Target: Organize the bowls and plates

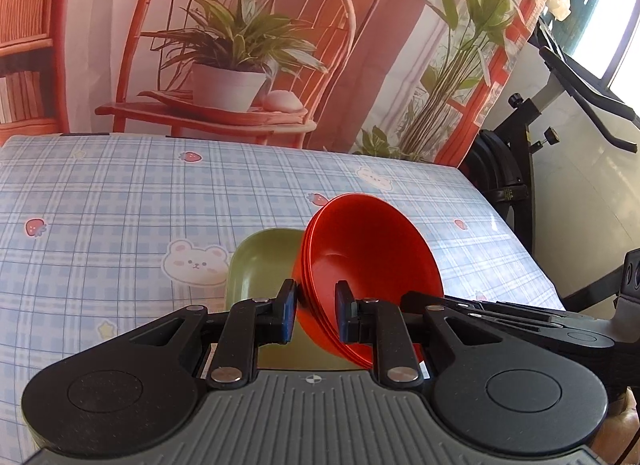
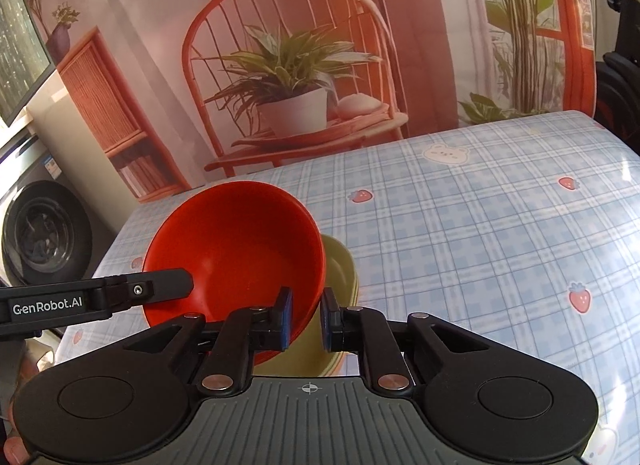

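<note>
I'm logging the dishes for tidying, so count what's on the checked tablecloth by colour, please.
Red bowls: at least 3 nested, going by the rim edges showing in the left wrist view.
Green dishes: at least 1; the right wrist view hints at stacked rims, but I cannot tell how many.
Total: at least 4 dishes, all over the checked tablecloth.

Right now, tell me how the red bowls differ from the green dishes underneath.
The red bowls are round and deep; the green dishes look squarish with rounded corners and shallower. The red bowls are tipped on edge, gripped at the rim by both the left tongs and the right tongs; the green dishes sit beneath them over the checked tablecloth, ungripped. Both appear to be nested stacks.
</note>
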A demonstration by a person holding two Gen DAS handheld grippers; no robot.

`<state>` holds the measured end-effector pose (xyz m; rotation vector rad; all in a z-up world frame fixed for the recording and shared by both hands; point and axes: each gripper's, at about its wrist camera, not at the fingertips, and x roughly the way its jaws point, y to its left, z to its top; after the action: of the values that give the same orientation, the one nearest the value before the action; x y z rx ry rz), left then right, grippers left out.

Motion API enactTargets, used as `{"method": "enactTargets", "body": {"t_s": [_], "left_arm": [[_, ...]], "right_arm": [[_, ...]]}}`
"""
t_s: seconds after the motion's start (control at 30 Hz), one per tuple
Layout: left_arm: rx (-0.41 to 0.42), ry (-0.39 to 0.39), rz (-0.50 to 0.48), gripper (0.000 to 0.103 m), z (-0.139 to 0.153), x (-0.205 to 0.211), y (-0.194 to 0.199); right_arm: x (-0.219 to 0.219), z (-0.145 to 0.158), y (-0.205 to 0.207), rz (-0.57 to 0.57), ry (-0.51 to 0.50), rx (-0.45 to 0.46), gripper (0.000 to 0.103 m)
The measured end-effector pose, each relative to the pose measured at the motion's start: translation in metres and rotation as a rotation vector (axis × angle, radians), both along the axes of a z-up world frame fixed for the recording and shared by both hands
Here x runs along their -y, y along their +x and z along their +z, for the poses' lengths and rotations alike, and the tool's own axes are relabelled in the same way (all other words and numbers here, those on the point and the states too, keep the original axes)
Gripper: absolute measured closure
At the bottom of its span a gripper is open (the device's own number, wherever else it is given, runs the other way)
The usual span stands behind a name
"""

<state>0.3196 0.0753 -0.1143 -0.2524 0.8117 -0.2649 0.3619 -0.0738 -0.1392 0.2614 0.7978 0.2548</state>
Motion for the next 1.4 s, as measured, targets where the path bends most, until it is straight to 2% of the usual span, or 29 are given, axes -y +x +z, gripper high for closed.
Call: {"method": "enactTargets", "body": {"t_s": [0.27, 0.83, 0.9, 0.97, 1.0, 1.13, 1.4], "left_arm": [[-0.065, 0.004, 0.001, 0.082, -0.026, -0.004, 0.002], [-0.097, 0.040, 0.005, 0.081, -0.032, -0.002, -0.002], [-0.095, 0.066, 0.009, 0.080, -0.030, 0.000, -0.002], [-0.084, 0.095, 0.017, 0.066, -0.025, 0.002, -0.004], [-0.077, 0.104, 0.022, 0.064, -0.023, 0.002, -0.006], [-0.060, 0.132, 0.044, 0.062, -0.013, 0.002, -0.009], [0.016, 0.182, 0.070, 0.039, 0.008, 0.006, -0.030]], "right_arm": [[-0.001, -0.020, 0.006, 0.022, -0.013, -0.052, 0.090], [-0.004, -0.027, 0.002, 0.032, 0.004, -0.056, 0.089], [0.000, -0.025, 0.000, 0.020, 0.024, -0.057, 0.088], [0.001, -0.021, -0.004, 0.009, 0.009, -0.042, 0.082], [0.003, -0.020, -0.006, 0.006, 0.001, -0.034, 0.082], [0.012, -0.015, -0.013, -0.013, 0.019, -0.027, 0.079], [0.022, -0.003, -0.028, -0.048, -0.022, 0.020, 0.071]]}}
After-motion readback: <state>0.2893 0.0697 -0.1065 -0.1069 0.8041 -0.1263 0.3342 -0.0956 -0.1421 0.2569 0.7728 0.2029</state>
